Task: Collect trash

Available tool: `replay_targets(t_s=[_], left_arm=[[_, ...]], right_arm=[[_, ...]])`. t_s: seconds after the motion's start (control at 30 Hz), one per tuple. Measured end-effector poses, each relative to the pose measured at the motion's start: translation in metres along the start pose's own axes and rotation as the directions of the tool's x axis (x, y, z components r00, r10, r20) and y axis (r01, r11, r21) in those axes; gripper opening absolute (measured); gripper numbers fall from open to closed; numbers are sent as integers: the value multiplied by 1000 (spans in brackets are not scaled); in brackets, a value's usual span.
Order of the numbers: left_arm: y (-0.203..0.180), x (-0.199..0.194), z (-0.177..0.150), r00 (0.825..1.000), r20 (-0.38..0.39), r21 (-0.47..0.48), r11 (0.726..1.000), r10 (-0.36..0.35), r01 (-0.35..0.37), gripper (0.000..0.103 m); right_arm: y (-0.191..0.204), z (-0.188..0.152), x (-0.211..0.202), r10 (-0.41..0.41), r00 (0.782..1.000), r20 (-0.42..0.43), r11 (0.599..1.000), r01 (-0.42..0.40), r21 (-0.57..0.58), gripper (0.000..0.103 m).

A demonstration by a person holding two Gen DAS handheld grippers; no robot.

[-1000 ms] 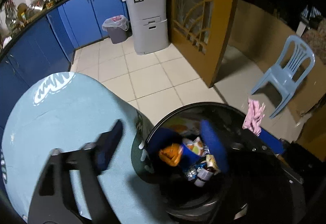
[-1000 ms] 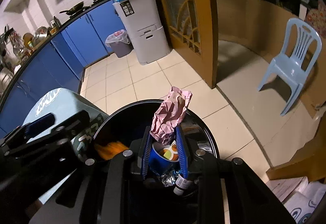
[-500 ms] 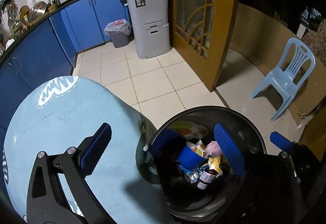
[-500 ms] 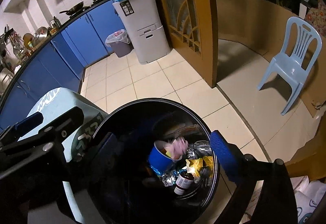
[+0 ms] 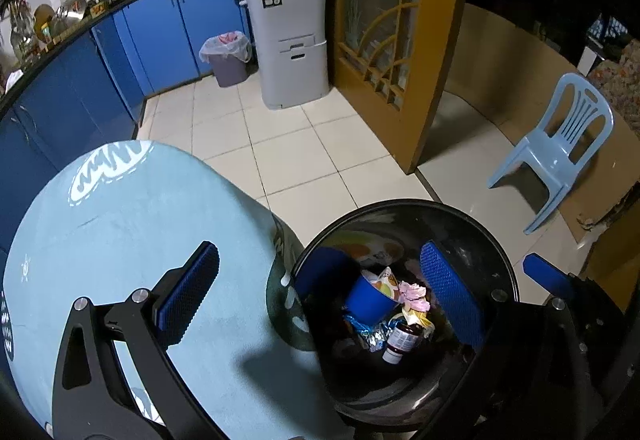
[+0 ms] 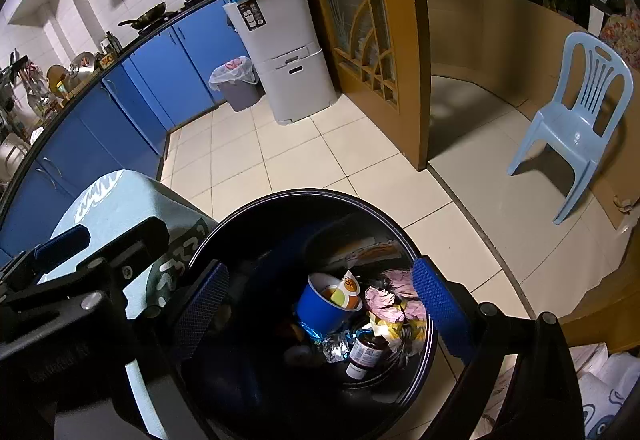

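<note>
Right wrist view: we see the right gripper (image 6: 320,304) with its fingers spread wide, nothing between the pads, hanging over the mouth of the black bin (image 6: 248,212). Inside the bin lies the trash: a blue paper cup (image 6: 320,304) on its side, a crumpled pink paper (image 6: 384,302) just beside it, yellow wrapper scraps, a foil wrapper (image 6: 336,348) and a small dark bottle (image 6: 364,354) with a white label. Pink paper touches the cup rim area; bottle sits nearest the camera.

Left wrist view: left gripper (image 5: 320,300) also has its fingers fully apart and empty. 1 finger (image 5: 188,296) is over the light blue worktop (image 5: 120,220), the other over the bin opening (image 5: 400,206). Same cup (image 5: 368,300), pink paper (image 5: 414,294) and bottle (image 5: 400,340) show at the bin bottom. Bin stands just beside the worktop edge.

Further out: tiled floor, then a pale blue plastic chair (image 5: 560,148) to the right, well apart from the bin. Beyond that a wooden door with patterned glass (image 5: 380,20), a grey cabinet (image 5: 292,40) and a small lined waste bin (image 5: 228,56) against blue kitchen cupboards (image 5: 160,32). A wok and a pot sit on the far counter.
</note>
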State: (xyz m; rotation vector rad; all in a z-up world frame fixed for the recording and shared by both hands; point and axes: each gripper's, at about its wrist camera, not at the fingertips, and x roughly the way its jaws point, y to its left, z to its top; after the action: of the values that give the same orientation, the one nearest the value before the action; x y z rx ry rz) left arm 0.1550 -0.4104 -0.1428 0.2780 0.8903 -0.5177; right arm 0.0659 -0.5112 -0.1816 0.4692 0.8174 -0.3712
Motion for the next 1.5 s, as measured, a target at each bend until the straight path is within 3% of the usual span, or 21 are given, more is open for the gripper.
replay_targets(t_s=[0.1, 0.2, 0.27, 0.37, 0.47, 1.5], left_arm=[[1, -2, -1, 1000, -7, -3, 1000, -7, 7, 99], [-3, -3, -1, 994, -33, 21, 995, 101, -100, 100], [-6, -2, -1, 991, -52, 41, 991, 127, -125, 100], [-4, -3, -3, 997, -67, 18, 999, 41, -40, 99], [-4, -7, -5, 998, -55, 19, 1000, 17, -16, 99], [-5, -13, -1, 999, -35, 13, 1000, -20, 20, 99]], right_arm=[[1, -1, -1, 1, 1000, 0, 1000, -1, -3, 91], [5, -3, -1, -3, 1000, -3, 1000, 2, -17, 91], [6, -3, 0, -3, 1000, -7, 1000, 2, -22, 91], [6, -3, -1, 4, 1000, -7, 1000, -5, -20, 91], [5, -2, -2, 1, 1000, -5, 1000, -1, -23, 91], [7, 2, -3, 5, 1000, -2, 1000, -5, -31, 91]])
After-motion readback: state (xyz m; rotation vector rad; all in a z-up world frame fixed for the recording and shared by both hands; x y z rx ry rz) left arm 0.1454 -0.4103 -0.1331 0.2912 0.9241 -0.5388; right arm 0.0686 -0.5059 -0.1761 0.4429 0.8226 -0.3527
